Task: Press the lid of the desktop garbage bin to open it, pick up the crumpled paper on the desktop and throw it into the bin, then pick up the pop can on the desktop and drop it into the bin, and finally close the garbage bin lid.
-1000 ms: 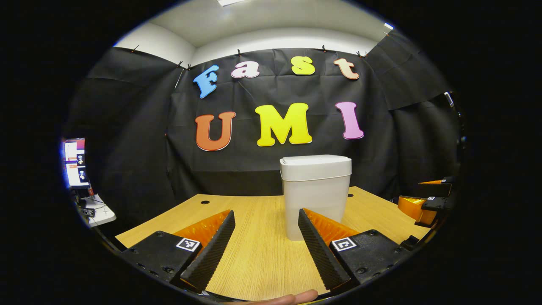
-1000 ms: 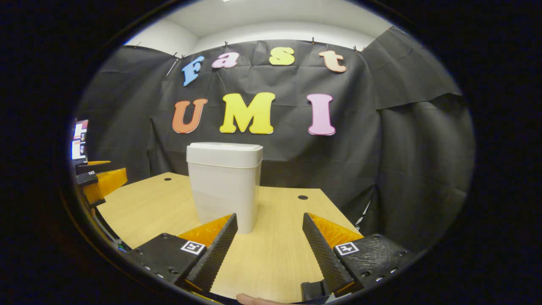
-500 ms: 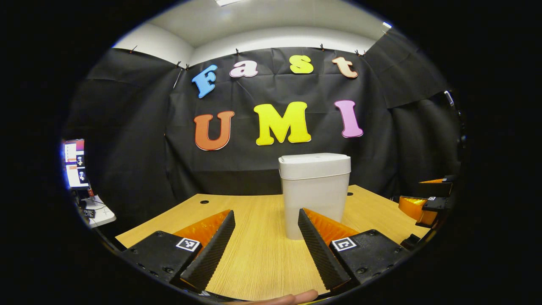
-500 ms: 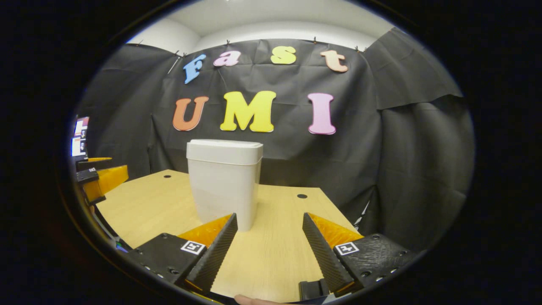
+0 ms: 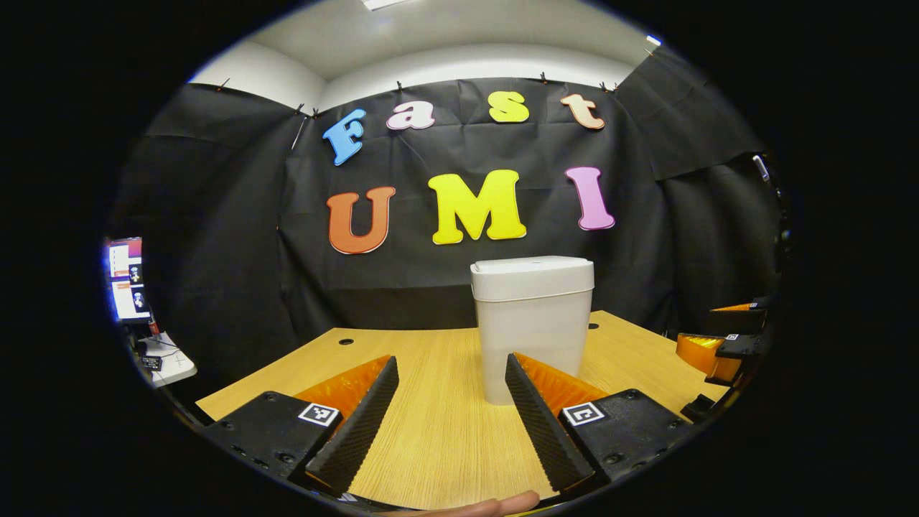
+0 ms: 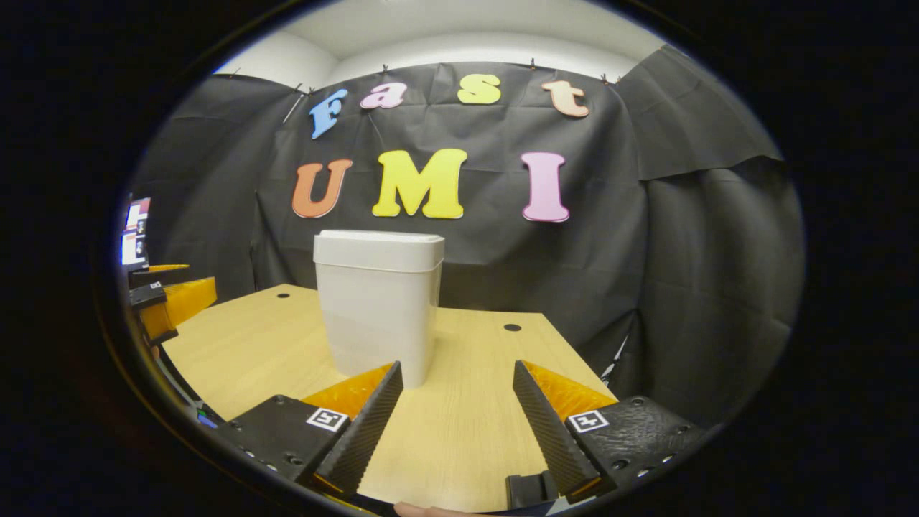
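The black cloth wall [image 5: 237, 287] hung behind everything, and a pale ceiling [image 5: 459, 29] showed above it. In front of it lay the wooden desk [image 5: 445, 438], light-grained, with small dark round holes [image 6: 512, 327] near its far edge. The white garbage bin [image 5: 532, 323] stood upright on the desk, toward the back, its lid [image 5: 532, 267] down and flat on the body.

In the left gripper view the bin stood just right of centre, partly behind the right-hand finger of the left tool [image 5: 451, 416]. That tool was held low over the desk, its two fingers spread well apart with bare wood between them and nothing gripped. A fingertip [image 5: 502, 505] of the person showed at the bottom edge.

In the right gripper view the bin [image 6: 378, 305] stood left of centre, beyond the right tool [image 6: 457, 420], whose fingers were likewise spread wide and held nothing.

A lit screen [image 5: 128, 278] glowed at the far left, off the desk.
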Demonstrator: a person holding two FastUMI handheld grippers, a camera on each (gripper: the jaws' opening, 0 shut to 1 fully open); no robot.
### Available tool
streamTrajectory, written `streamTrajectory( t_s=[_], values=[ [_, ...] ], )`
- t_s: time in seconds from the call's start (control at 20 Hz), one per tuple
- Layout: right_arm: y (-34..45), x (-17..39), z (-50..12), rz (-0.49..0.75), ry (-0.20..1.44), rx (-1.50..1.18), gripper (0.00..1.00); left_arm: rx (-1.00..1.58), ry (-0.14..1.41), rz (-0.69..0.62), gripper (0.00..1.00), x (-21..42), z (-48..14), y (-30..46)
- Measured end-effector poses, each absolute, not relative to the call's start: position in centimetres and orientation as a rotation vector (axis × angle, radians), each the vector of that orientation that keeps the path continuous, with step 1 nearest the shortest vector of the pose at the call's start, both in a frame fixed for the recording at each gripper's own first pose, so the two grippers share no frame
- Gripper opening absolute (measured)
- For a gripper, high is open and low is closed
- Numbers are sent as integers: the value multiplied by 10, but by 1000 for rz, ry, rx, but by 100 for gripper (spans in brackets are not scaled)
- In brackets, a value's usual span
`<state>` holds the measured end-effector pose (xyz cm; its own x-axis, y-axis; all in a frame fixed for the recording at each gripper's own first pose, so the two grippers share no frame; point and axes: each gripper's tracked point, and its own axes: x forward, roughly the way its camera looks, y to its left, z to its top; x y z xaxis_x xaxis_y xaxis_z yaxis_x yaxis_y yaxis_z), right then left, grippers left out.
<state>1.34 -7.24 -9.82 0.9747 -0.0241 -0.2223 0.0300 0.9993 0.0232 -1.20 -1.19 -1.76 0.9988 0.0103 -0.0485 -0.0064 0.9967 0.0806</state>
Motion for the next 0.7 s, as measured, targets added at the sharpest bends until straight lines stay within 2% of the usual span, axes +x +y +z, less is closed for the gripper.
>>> streamTrajectory(
  t_s=[0.7],
  values=[
    [-74,13,-102,-30,228,25,97,84,56,11,97,-10,-20,-11]
  ],
)
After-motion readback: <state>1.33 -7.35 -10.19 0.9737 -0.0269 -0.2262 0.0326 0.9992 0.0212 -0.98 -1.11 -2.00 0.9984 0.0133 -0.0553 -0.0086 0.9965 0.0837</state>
